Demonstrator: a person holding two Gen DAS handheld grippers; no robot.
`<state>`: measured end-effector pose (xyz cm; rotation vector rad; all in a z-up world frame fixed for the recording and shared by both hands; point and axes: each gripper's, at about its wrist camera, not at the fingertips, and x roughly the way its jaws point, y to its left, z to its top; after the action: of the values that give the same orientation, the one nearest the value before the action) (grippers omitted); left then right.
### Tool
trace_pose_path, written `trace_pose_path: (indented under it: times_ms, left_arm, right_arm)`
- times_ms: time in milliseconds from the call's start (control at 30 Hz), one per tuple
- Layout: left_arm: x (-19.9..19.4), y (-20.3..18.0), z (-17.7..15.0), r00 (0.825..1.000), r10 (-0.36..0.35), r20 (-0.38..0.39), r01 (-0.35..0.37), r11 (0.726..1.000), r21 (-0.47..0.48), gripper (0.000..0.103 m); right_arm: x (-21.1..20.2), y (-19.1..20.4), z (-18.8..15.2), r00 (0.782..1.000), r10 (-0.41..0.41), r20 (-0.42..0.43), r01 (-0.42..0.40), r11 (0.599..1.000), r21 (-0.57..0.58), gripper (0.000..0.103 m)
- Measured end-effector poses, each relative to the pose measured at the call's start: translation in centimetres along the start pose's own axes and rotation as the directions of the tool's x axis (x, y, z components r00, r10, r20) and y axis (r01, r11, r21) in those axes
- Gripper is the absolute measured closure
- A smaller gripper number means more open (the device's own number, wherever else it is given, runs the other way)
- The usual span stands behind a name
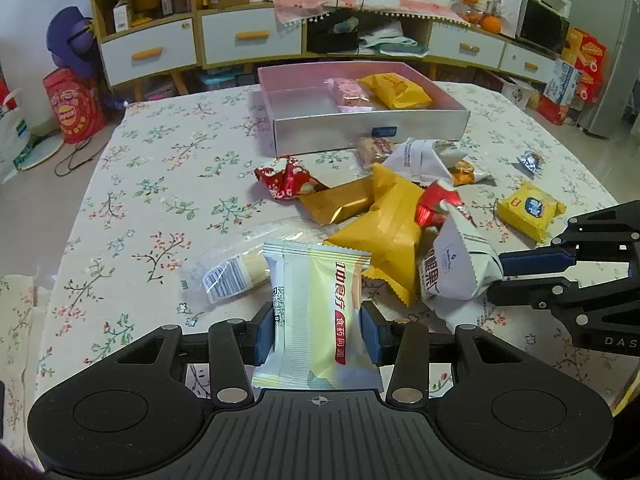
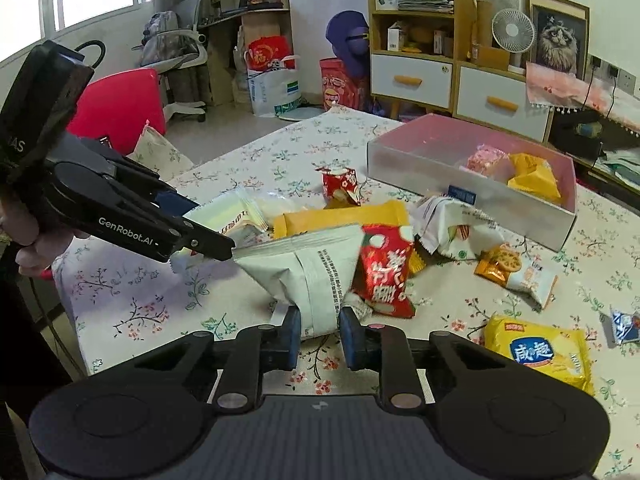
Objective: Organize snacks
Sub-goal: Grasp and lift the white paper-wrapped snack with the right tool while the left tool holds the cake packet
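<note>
Holding one pale packet (image 1: pixel 316 312), left gripper (image 1: pixel 318 334) clamped; right gripper (image 2: pixel 319 336) clamped on one white bag (image 2: pixel 308 276); two snacks in box (image 1: pixel 372 126).

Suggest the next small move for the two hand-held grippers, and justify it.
Probably carry both packets to the box: the left hand-held gripper grips a pale packet, the right hand-held gripper a white bag, and the box has room.

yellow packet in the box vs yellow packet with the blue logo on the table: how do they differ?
The yellow packet in the box is already put away beside a pink one; the yellow packet with the blue logo lies loose on the tablecloth, right of the pile. The boxed one is plain orange-yellow and puffy; the loose one is brighter, flatter and squarer. Shared: both sealed, untouched by either tool.
</note>
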<state>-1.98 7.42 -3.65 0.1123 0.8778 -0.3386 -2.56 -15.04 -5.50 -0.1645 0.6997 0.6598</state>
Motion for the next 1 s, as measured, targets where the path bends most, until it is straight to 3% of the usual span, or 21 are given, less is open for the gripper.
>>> trace_pose_path:
  times_ms: [133, 167, 267, 467, 533, 767, 1000]
  left_arm:
    - [0.3, -0.4, -0.1, 1.000, -0.006, -0.016, 0.006, 1.000, 0.012, 0.062]
    - [0.3, -0.4, -0.2, 1.000, -0.006, -0.019, 0.007, 1.000, 0.014, 0.062]
    - [0.4, -0.5, -0.2, 1.000, -0.007, -0.022, 0.007, 1.000, 0.016, 0.062]
    - [0.6, -0.6, -0.3, 1.000, -0.002, -0.031, 0.003, 1.000, 0.022, 0.062]
    - [0.7, -0.6, -0.4, 0.999, -0.004, -0.035, 0.005, 1.000, 0.025, 0.062]
    - [0.4, -0.6, -0.3, 1.000, -0.005, -0.030, 0.005, 1.000, 0.024, 0.062]
    - [-0.4, -0.7, 0.3, 1.000, -0.013, -0.003, 0.013, 1.000, 0.022, 0.062]
  right_arm:
    - [0.4, 0.0, 0.2, 1.000, 0.010, -0.021, -0.009, 1.000, 0.014, 0.103]
    - [0.6, 0.1, 0.2, 1.000, 0.009, -0.025, -0.009, 1.000, 0.012, 0.094]
    - [1.1, 0.5, 0.4, 0.999, 0.015, -0.030, -0.015, 1.000, -0.003, 0.083]
    - [3.1, 1.0, 1.1, 0.999, 0.006, -0.049, -0.008, 1.000, -0.026, 0.080]
    - [3.4, 0.9, 1.2, 0.999, -0.005, -0.051, 0.003, 0.999, -0.034, 0.088]
    - [2.6, 1.3, 1.2, 1.000, -0.003, -0.022, 0.002, 0.998, -0.061, 0.103]
    - [1.3, 0.9, 1.7, 1.000, 0.021, 0.000, -0.021, 0.999, -0.027, 0.103]
